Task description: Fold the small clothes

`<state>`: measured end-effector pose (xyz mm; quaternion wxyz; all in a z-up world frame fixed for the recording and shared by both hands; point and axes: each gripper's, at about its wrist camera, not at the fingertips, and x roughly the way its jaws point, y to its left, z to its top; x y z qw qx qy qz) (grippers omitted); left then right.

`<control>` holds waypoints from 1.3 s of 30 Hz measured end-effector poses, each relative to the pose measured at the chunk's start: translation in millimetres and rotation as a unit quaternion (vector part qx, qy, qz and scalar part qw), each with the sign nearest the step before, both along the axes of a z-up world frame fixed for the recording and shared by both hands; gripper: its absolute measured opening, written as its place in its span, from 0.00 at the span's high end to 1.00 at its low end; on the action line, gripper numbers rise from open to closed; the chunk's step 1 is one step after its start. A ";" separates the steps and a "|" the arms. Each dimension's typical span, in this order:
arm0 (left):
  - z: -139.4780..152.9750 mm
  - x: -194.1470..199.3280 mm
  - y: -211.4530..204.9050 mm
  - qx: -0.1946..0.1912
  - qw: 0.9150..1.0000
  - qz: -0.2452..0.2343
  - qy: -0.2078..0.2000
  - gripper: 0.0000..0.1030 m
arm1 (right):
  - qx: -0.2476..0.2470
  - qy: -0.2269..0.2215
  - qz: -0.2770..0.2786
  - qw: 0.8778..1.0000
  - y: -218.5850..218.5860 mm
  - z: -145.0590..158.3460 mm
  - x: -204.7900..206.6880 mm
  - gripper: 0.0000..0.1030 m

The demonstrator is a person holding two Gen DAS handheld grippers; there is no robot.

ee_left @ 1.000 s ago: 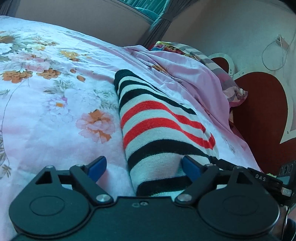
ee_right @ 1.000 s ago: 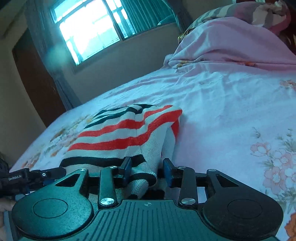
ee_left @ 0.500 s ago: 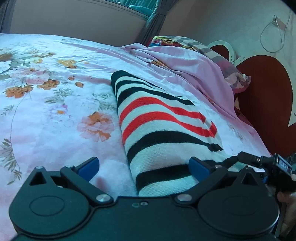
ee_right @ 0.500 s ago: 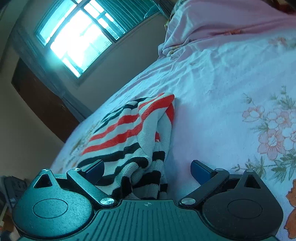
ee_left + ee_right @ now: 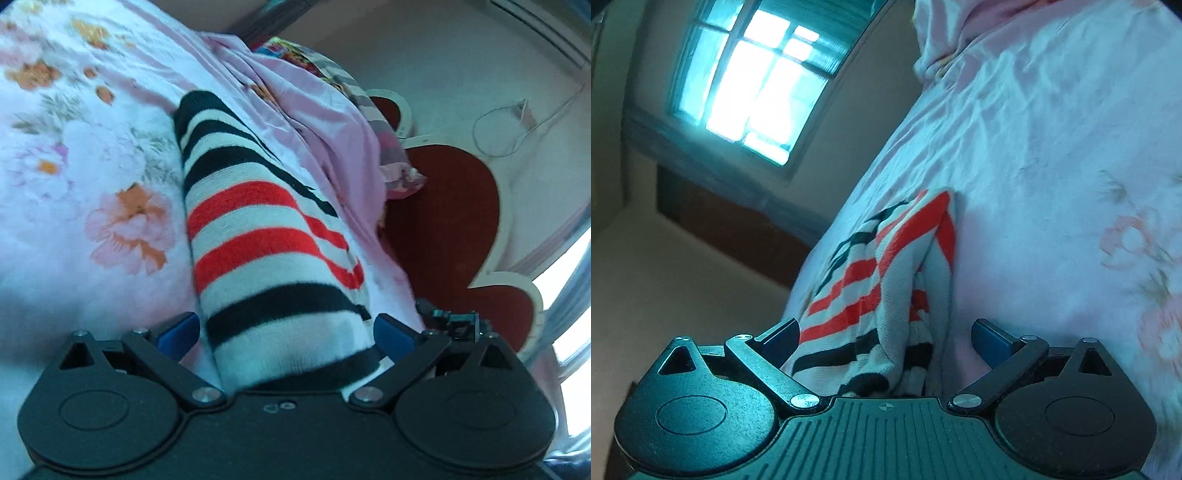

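Across the bed (image 5: 55, 206), in the left wrist view, the striped knit garment (image 5: 258, 236) lies folded into a long band, its long axis running from the bottom centre of the frame up toward the upper left, where its black-edged end rests against a rumpled pink sheet (image 5: 332, 140). Its near end sits between the jaws of the left gripper (image 5: 288, 332), which are closing slightly; the blue pads stand clear of the cloth, so nothing is grasped. The knit is thick and soft, with broad white bands crossed by black stripes at both ends and red stripes in the middle. The bed cover is smooth pink cloth printed with orange and pink flowers. At right stands a red headboard (image 5: 443, 221) with rounded, pale-rimmed lobes.

In the right wrist view the garment (image 5: 886, 280) runs from bottom centre up to the frame's middle, layers bunched and folded over. The right gripper (image 5: 886, 336) is spread wide, released. A bright window (image 5: 753, 74) fills the upper left.
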<state>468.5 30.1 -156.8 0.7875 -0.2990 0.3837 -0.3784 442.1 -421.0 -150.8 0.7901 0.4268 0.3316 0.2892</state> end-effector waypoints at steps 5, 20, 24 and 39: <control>-6.2 23.6 -8.7 -0.011 0.999 -0.039 0.010 0.06 | -0.035 0.003 0.069 0.997 12.9 -0.8 21.4 0.05; -22.6 67.6 -24.8 -0.033 0.999 -0.036 -0.014 0.34 | 0.010 0.007 0.150 0.989 38.0 -28.7 92.4 0.49; -20.8 55.8 -18.5 -0.042 0.999 -0.012 -0.020 0.46 | -0.034 -0.025 0.133 0.990 43.8 -16.2 75.4 0.58; 150.9 -96.4 56.9 -0.050 0.985 0.007 -0.168 0.48 | -0.032 -0.190 0.185 0.964 109.2 154.0 -56.3 0.59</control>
